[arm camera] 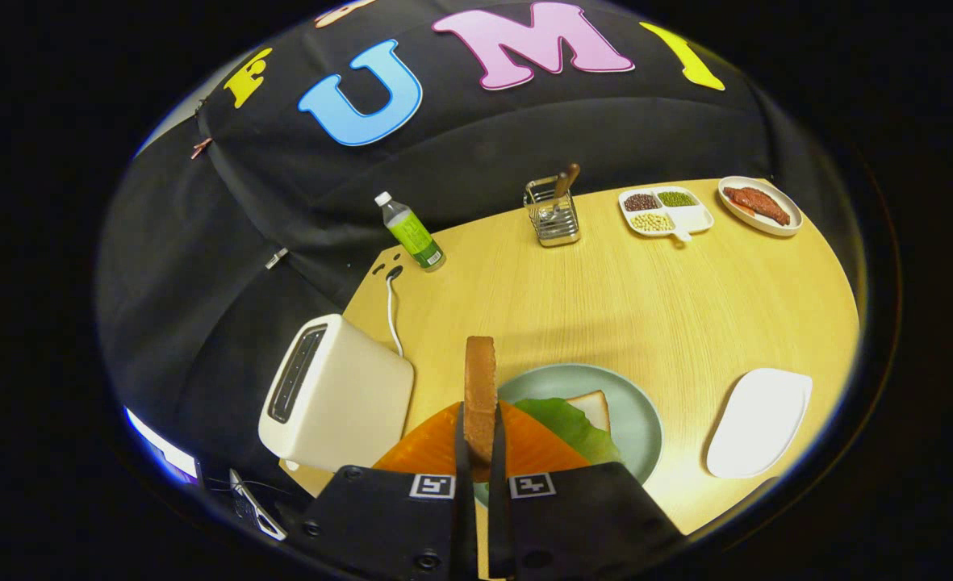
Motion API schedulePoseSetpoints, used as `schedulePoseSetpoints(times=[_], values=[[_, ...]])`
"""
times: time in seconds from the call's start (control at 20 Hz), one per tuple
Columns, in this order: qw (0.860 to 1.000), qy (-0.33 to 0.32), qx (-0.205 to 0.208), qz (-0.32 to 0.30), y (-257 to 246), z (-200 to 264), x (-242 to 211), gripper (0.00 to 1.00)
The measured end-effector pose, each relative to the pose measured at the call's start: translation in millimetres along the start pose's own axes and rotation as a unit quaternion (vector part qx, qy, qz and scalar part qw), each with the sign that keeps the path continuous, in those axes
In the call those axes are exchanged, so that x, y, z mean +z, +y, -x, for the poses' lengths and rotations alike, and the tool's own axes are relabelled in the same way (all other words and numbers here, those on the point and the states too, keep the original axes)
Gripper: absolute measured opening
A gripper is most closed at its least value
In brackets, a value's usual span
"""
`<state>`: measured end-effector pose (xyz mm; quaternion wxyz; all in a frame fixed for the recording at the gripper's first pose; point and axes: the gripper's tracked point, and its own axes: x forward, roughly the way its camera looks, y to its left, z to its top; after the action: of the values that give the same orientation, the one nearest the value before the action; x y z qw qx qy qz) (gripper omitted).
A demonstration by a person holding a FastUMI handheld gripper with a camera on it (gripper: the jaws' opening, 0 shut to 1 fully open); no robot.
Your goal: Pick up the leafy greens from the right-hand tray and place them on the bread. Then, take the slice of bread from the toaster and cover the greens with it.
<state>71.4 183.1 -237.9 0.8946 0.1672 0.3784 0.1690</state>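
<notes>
Toasted slice held edge-up over the plate

Browned and upright, the slice of bread (480, 395) stands on edge between the two fingers (499, 452), which are clamped on its lower part from both sides. It hangs above the near rim of a pale green plate (641, 411) on the wooden counter (605, 298). On that plate lie the leafy greens (569, 424), spread over a second slice of white bread (593, 406) whose corner shows beyond them. Left of the fingers sits a cream toaster (335, 395), its slot facing up and its white cable (393, 311) running back toward the counter's far edge. Right of the plate, well apart from it, rests a bare white tray (758, 421). Along the far side of the counter stand a bottle with a green label (410, 231), a metal utensil holder (553, 212) with wooden handles sticking out, a divided white dish of beans and grains (666, 211), and an oval dish holding reddish strips of meat (760, 205)
</notes>
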Motion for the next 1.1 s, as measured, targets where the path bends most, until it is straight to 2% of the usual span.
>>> schedulePoseSetpoints(times=[0.2,0.35,0.6,0.65,0.8,0.85,0.95,1.0,1.1], values=[[1.0,0.011,-0.011,-0.005,-20.6,-7.7,-21.7,0.1],[0.999,0.009,-0.036,-0.022,-41.6,-8.0,-24.1,0.1],[0.995,0.019,-0.083,-0.058,-70.7,-5.1,-35.1,0.18],[0.994,0.018,-0.095,-0.05,-75.7,-5.7,-35.7,0.23],[0.991,0.027,-0.127,-0.019,-90.0,-3.6,-44.1,0.58],[0.991,0.029,-0.131,-0.012,-90.8,-2.8,-45.2,0.62],[0.992,0.02,-0.128,-0.007,-88.4,2.2,-39.3,0.8],[0.991,0.012,-0.13,-0.003,-88.8,8.3,-34.8,0.96],[0.99,-0.01,-0.139,0.01,-90.2,23.2,-19.3,0.97]])
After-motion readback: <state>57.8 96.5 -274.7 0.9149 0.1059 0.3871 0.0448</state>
